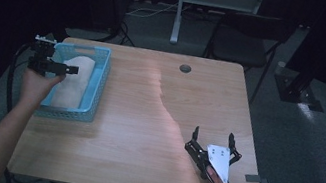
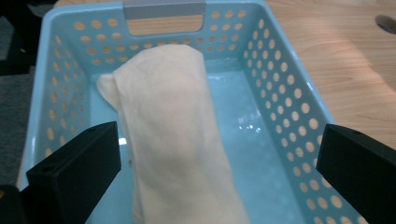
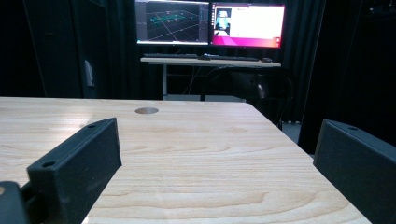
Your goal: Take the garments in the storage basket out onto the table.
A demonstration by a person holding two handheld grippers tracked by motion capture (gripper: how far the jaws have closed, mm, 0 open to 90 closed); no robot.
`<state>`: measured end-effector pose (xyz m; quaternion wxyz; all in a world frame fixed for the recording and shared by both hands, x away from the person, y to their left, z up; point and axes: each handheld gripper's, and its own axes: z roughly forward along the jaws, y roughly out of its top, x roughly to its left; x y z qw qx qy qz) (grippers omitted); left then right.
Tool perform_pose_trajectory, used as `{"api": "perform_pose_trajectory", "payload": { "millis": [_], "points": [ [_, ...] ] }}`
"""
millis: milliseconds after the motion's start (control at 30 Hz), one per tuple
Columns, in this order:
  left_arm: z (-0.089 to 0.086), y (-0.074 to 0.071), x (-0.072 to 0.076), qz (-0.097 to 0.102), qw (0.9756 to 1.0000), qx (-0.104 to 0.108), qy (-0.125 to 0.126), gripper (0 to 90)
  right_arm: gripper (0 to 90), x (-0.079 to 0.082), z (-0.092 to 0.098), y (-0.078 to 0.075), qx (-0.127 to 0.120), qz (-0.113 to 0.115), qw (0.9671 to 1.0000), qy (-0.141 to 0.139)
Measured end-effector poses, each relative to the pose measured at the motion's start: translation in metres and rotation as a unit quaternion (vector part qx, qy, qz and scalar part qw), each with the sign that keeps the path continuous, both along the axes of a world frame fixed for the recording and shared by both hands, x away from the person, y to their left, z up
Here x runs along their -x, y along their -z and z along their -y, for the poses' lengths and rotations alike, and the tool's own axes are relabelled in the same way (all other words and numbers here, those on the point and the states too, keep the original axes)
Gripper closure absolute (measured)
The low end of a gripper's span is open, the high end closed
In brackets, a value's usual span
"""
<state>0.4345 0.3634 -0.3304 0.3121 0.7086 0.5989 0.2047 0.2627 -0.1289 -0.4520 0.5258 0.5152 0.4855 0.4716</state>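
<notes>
Wooden tabletop (image 1: 146, 119) in dark room, blue perforated basket (image 1: 96, 85) at far left holding cream folded cloth (image 1: 74, 81), left claw (image 1: 73, 70) above it, wide open, empty, right claw (image 1: 213, 138) near right, spread wide, empty.

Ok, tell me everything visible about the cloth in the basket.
The cloth is pale cream, soft-looking fabric, loosely folded into a long bundle. It lies lengthwise on the floor of the light blue perforated basket, one corner poking out at its left side. The open left gripper hovers above it, jaws either side, not touching.
</notes>
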Motion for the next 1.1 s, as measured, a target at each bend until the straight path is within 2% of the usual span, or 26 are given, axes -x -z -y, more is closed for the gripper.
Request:
{"api": "perform_pose_trajectory", "payload": {
  "millis": [100,167,333,467,600,667,700,800,833,867,933,1100],
  "points": [
    [-0.001,0.004,-0.005,-0.013,0.9999,0.005,0.0,0.0,0.2,0.0,0.0,0.0,0.0,0.0,1.0,0.0],
    [-0.001,0.007,-0.007,-0.017,0.9998,-0.003,-0.006,0.0,0.2,0.0,0.0,0.0,0.001,0.0,1.0,-0.002],
    [-0.003,0.011,-0.013,-0.028,0.9996,0.007,-0.009,0.0,0.2,0.0,0.0,0.0,0.002,0.001,1.0,-0.001],
    [-0.006,0.016,-0.018,-0.039,0.9991,0.006,-0.014,0.0,0.2,0.0,0.0,0.0,0.002,0.002,1.0,0.0],
    [-0.006,0.022,-0.023,-0.051,0.9984,-0.009,-0.019,0.0,0.2,0.001,0.0,0.0,0.003,0.002,1.0,-0.002],
    [-0.003,0.022,-0.027,-0.06,0.9975,-0.032,-0.016,0.0,0.2,0.001,0.0,0.0,0.003,0.001,1.0,-0.002],
    [-0.002,0.021,-0.028,-0.06,0.9974,-0.037,-0.016,0.0,0.2,0.001,0.0,0.0,0.002,0.001,1.0,-0.002],
    [0.0,0.019,-0.033,-0.057,0.9978,-0.031,-0.016,0.0,0.2,0.001,0.0,0.0,0.003,0.001,1.0,-0.002],
    [-0.001,0.02,-0.036,-0.064,0.9975,-0.024,-0.017,0.0,0.2,0.001,0.0,0.0,0.003,0.001,1.0,-0.003],
    [0.0,0.022,-0.038,-0.071,0.9967,-0.036,-0.018,0.0,0.2,0.001,0.0,0.0,0.003,0.001,1.0,-0.003],
    [0.0,0.024,-0.04,-0.073,0.9961,-0.044,-0.022,0.0,0.2,0.001,0.0,0.0,0.002,0.002,1.0,-0.003],
    [0.002,0.032,-0.047,-0.088,0.995,-0.04,-0.024,0.0,0.2,0.001,0.0,0.0,0.002,0.001,1.0,-0.004]
  ]
}}
